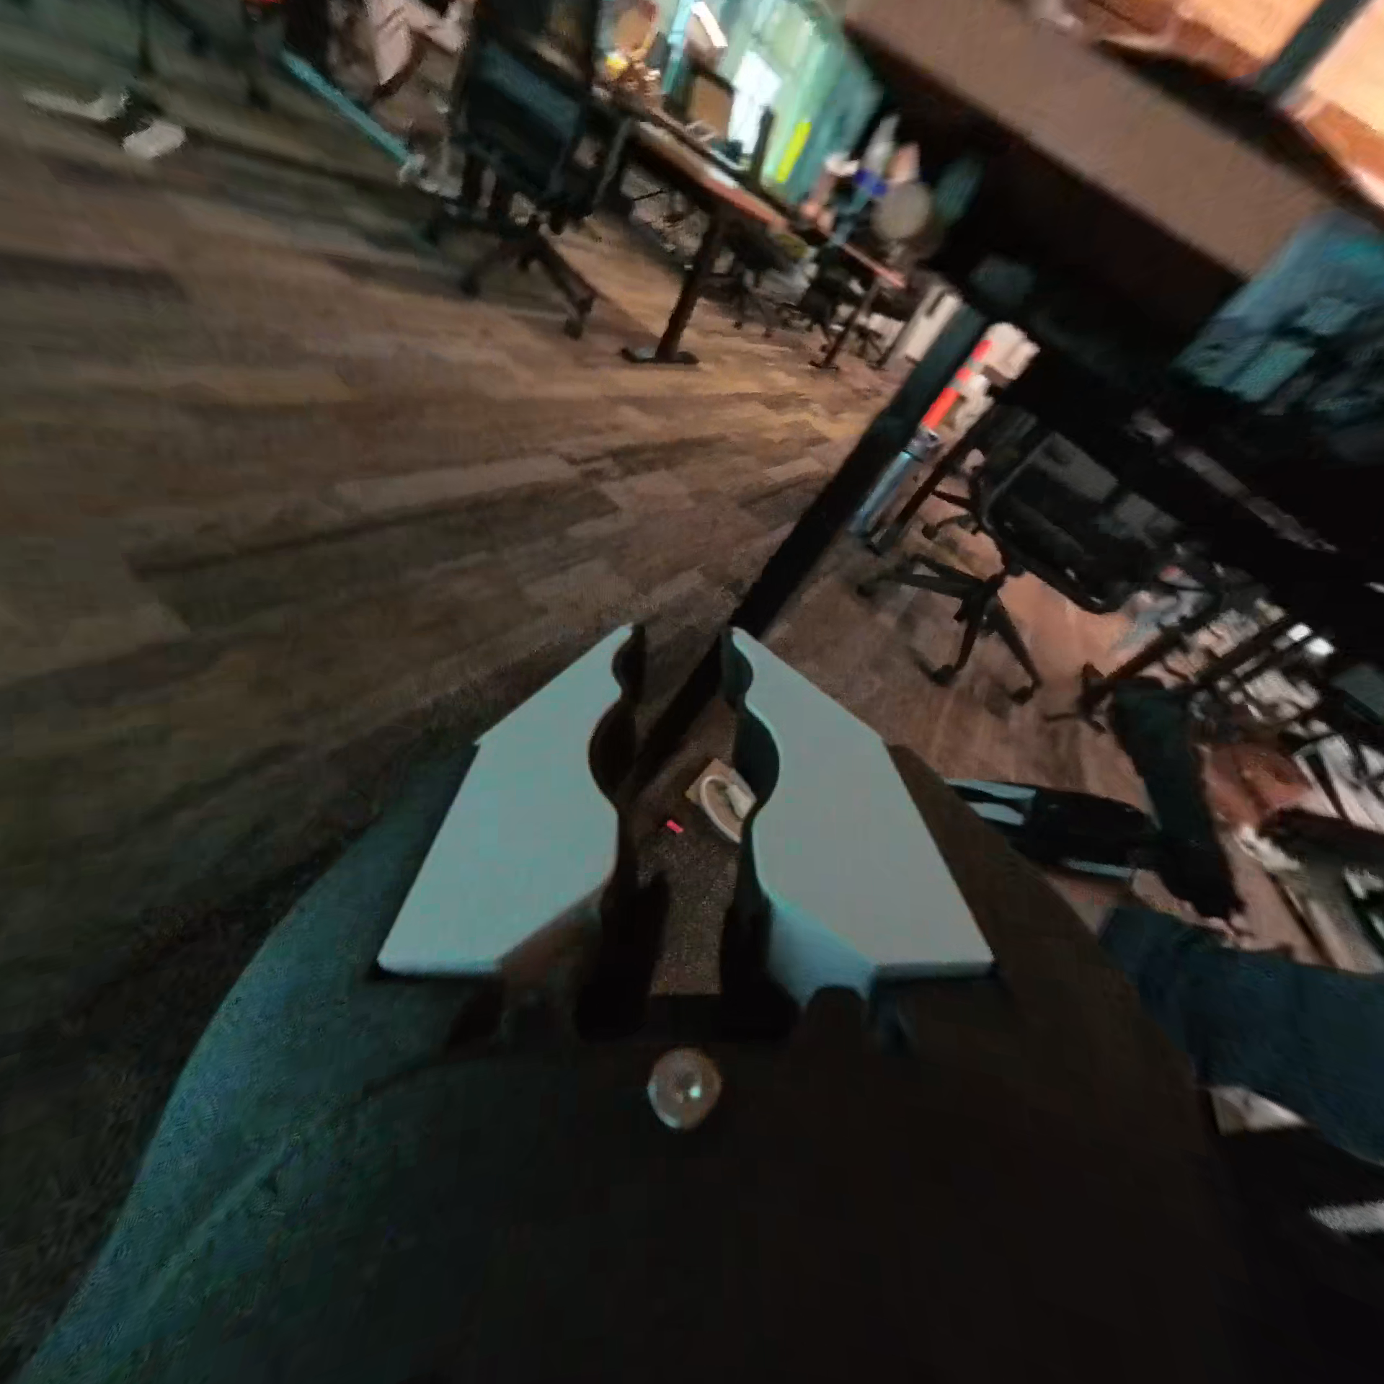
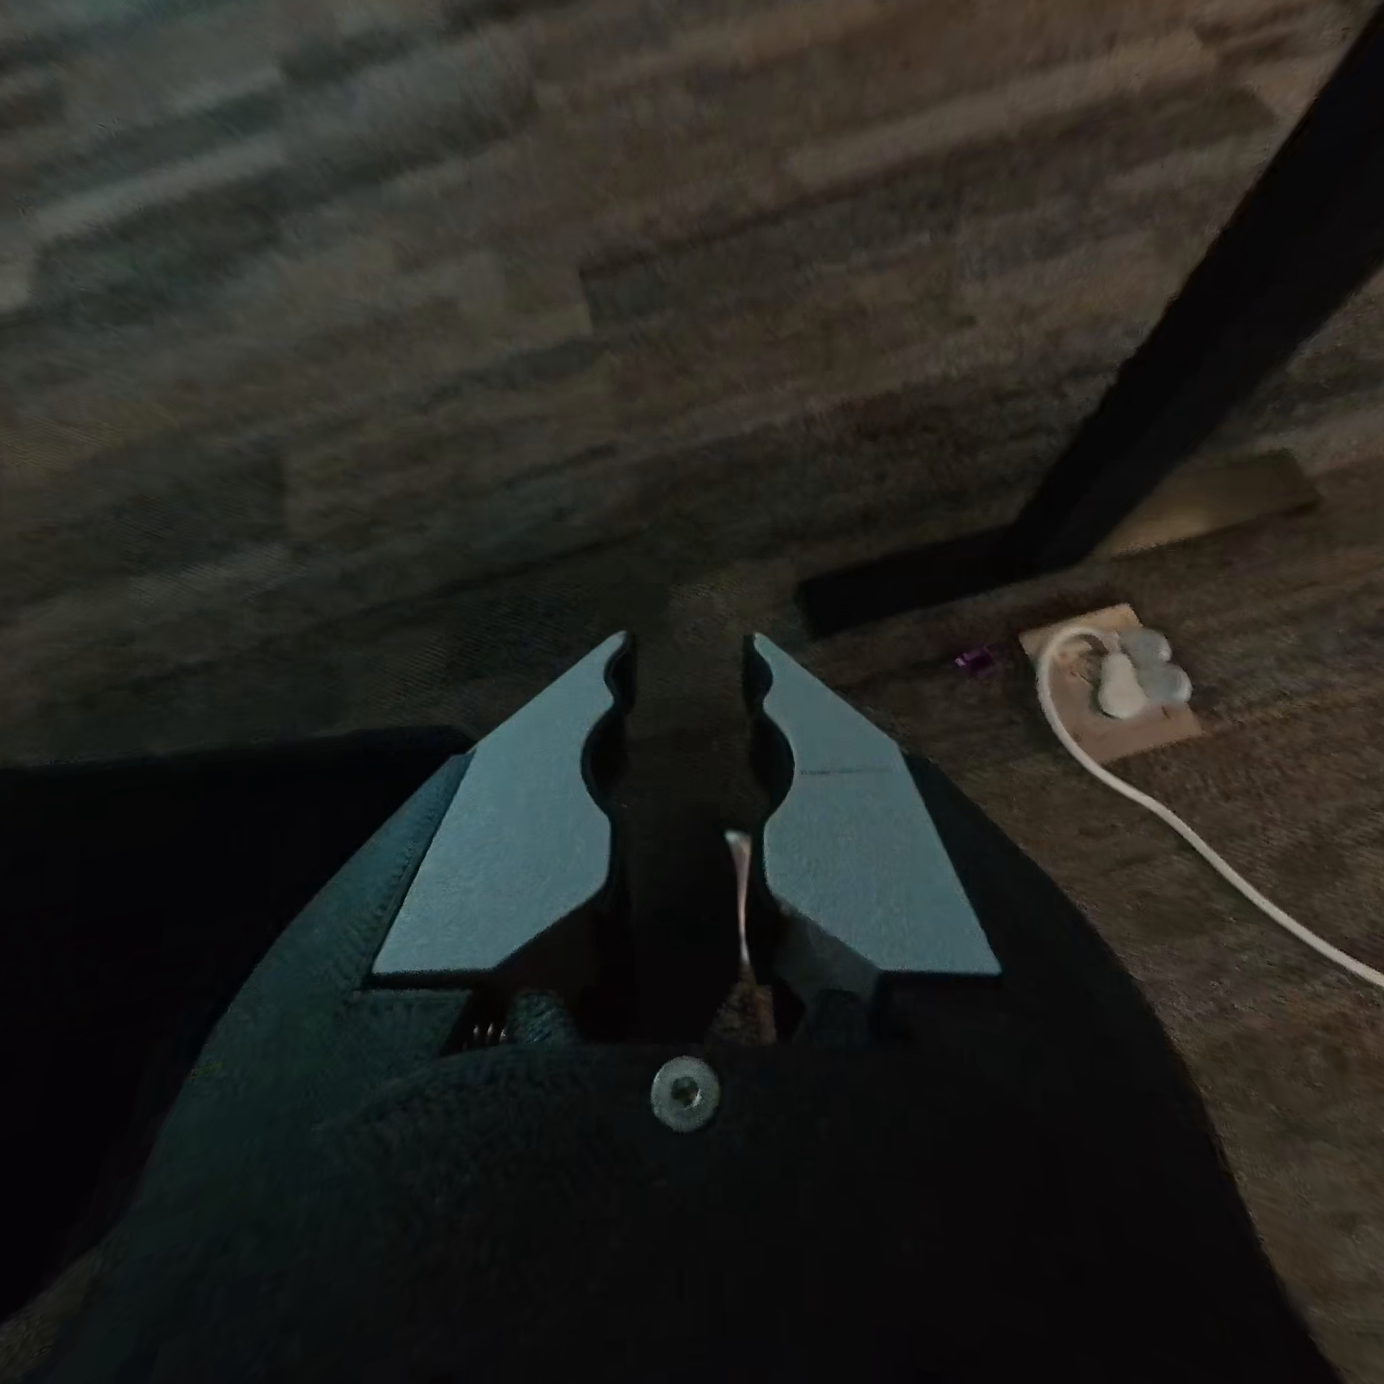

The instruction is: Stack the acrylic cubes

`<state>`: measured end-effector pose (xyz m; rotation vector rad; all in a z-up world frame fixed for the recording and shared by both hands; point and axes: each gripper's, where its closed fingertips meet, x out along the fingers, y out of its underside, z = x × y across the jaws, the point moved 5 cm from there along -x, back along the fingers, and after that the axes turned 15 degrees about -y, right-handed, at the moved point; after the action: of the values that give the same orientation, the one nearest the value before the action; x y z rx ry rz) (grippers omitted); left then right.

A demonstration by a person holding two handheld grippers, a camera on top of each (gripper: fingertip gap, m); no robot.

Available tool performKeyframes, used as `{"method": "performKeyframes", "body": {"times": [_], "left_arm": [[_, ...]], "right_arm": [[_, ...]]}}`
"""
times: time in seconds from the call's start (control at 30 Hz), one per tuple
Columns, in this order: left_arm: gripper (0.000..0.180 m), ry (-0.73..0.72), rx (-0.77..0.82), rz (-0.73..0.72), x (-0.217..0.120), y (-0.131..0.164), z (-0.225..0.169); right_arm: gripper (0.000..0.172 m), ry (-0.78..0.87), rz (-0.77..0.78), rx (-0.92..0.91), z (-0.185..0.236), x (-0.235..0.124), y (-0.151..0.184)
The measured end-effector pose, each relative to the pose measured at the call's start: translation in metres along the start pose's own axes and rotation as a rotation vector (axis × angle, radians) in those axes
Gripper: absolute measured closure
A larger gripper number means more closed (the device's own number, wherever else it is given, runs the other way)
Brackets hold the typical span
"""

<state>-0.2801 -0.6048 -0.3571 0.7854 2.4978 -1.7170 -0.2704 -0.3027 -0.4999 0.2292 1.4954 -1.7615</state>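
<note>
the left claw (image 1: 680, 636) hangs over brown carpet (image 1: 337, 464), its two grey fingers (image 1: 524, 809) standing a little apart with only floor showing between them; it has hold of nothing. just past the tips a black leg (image 1: 846, 479) of a surface runs up to the right. through the gap a tan floor plate (image 1: 723, 797) with a white plug shows on the carpet. farther off stand office chairs (image 1: 524, 172) and long surfaces (image 1: 719, 187), all blurred. at the right edge a person's dark trouser leg (image 1: 1258, 1026) comes into view.

the right claw (image 2: 689, 644) points down at the same carpet (image 2: 524, 299), fingers (image 2: 524, 809) parted somewhat wider, bare between them. to its right lies the floor plate (image 2: 1153, 730) with white plugs (image 2: 1131, 674) and a white cable (image 2: 1198, 839) trailing toward the lower right. a small purple bit (image 2: 973, 659) lies just left of the plate. the black leg and foot (image 2: 1123, 479) stand beyond it.
</note>
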Motion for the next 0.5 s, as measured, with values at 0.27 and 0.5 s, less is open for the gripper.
{"method": "performKeyframes", "body": {"times": [0.27,0.5], "left_arm": [[0.171,-0.177,-0.003,-0.031,0.038,0.028,0.063],[0.177,-0.167,-0.077,0.078,0.066,0.063,0.079]], "right_arm": [[0.158,0.425,0.163,0.16,-0.153,0.128,0.084],[0.145,0.502,0.188,0.327,-0.25,0.221,0.16]]}}
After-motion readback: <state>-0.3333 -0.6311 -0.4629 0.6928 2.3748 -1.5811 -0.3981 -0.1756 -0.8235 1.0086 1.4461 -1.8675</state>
